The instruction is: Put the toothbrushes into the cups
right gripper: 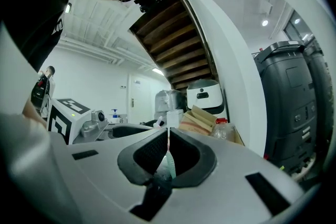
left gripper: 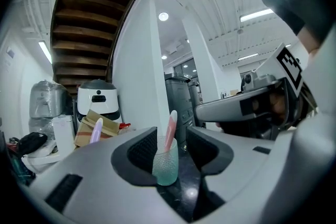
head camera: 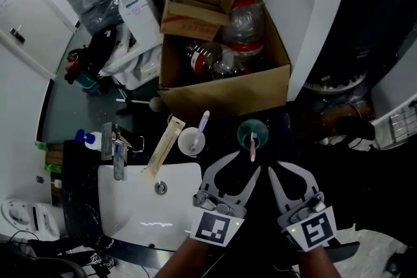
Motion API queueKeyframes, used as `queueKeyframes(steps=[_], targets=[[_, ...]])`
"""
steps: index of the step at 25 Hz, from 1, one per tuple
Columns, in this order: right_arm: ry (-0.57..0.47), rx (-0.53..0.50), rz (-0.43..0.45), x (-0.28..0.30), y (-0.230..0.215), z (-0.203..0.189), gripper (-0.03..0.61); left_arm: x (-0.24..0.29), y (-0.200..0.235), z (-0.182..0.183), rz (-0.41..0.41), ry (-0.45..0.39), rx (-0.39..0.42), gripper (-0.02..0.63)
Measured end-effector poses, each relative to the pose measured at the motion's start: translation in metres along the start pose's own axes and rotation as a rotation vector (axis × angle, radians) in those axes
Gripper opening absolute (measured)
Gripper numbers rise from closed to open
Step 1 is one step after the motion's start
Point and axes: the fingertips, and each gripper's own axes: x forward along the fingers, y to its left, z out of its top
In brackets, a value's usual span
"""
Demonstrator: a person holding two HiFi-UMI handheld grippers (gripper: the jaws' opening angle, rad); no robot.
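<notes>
A green cup (head camera: 252, 131) stands on the dark counter with a pink toothbrush (head camera: 253, 148) upright in it. Left of it a white cup (head camera: 191, 140) holds a purple toothbrush (head camera: 204, 121). My left gripper (head camera: 238, 165) is open just short of the green cup; in the left gripper view the cup (left gripper: 165, 166) and pink brush (left gripper: 169, 131) show between the spread jaws of that gripper (left gripper: 169, 140), untouched. The purple brush (left gripper: 96, 130) rises at the left. My right gripper (head camera: 277, 169) sits beside it, shut and holding nothing; a sliver of the green cup (right gripper: 167, 166) shows past its jaws (right gripper: 168, 132).
A white sink basin (head camera: 140, 205) with a chrome faucet (head camera: 117, 154) lies at the left. A beige flat package (head camera: 163, 147) rests on the basin's rim. Behind the cups stands a cardboard box (head camera: 225, 91) of plastic bottles. A blue-capped bottle (head camera: 88, 138) is near the faucet.
</notes>
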Motion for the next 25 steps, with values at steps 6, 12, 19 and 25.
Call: queueKeyframes(steps=[6, 12, 19, 25], targets=[[0.002, -0.018, 0.008, -0.004, 0.012, 0.007, 0.035, -0.019, 0.001, 0.008, 0.008, -0.005, -0.006, 0.175], [-0.019, -0.044, 0.027, -0.005, 0.037, 0.023, 0.035, -0.050, 0.008, 0.023, 0.034, -0.022, 0.007, 0.064], [-0.054, -0.079, 0.048, -0.007, 0.084, 0.044, 0.035, -0.096, 0.013, 0.046, 0.032, -0.061, 0.023, 0.009], [-0.067, -0.101, 0.058, -0.010, 0.131, 0.054, 0.035, -0.145, 0.019, 0.056, 0.035, -0.079, 0.033, 0.008]])
